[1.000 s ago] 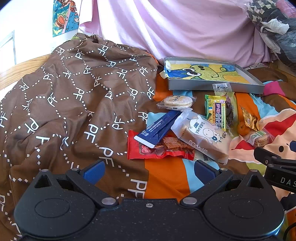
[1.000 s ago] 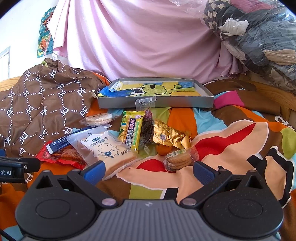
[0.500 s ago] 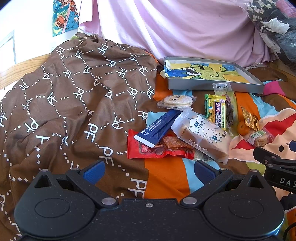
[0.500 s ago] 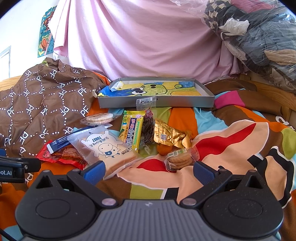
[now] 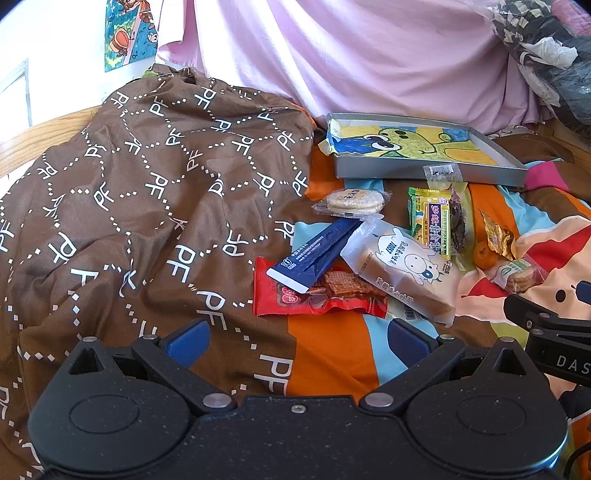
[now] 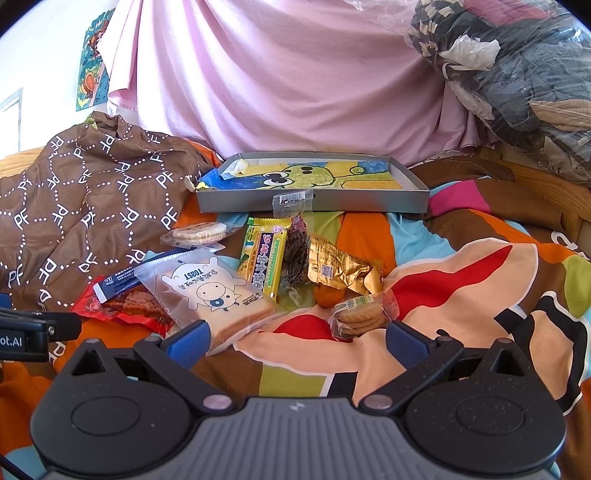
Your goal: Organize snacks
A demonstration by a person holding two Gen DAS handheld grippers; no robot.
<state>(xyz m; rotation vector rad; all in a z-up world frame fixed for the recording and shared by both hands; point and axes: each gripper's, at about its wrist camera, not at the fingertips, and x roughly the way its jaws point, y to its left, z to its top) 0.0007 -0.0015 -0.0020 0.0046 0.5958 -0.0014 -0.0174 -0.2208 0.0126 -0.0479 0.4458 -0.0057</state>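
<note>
A bed covered by a colourful cartoon-print sheet (image 6: 461, 280) serves as the work surface, with a brown quilt printed with white "PF" letters (image 5: 147, 206) bunched on its left side. The left gripper (image 5: 295, 341) hovers low over the sheet, its blue-padded fingers (image 5: 188, 341) spread wide with nothing between them; the right gripper (image 6: 295, 341) hangs likewise, wide apart and empty, each tool's tip just visible at the edge of the other's view.

Just beyond the fingers lies the snack pile. Nearest are a red packet of spicy strips (image 5: 317, 295) with a dark blue sachet (image 5: 314, 254) lying across it, and a toast bread bag with a cartoon cow (image 6: 214, 291) overlapping both. To the right sit a clear pack of round biscuits (image 6: 360, 314), touching a small orange (image 6: 327, 295) that is partly hidden under a crumpled gold wrapper (image 6: 340, 269). Behind come a yellow-green bar (image 6: 264, 256), a clear bag of dark dried fruit (image 6: 295, 247) whose contents are hard to make out, and a wrapped rice cracker (image 5: 351, 201). Farther back rests a shallow grey tray lined with a cartoon drawing (image 6: 314, 201), empty of snacks. A pink curtain (image 6: 295, 81) hangs behind, a bagged heap of clothes (image 6: 517, 74) at right is cut off by the frame, and a poster (image 5: 129, 33) marks the white wall.
</note>
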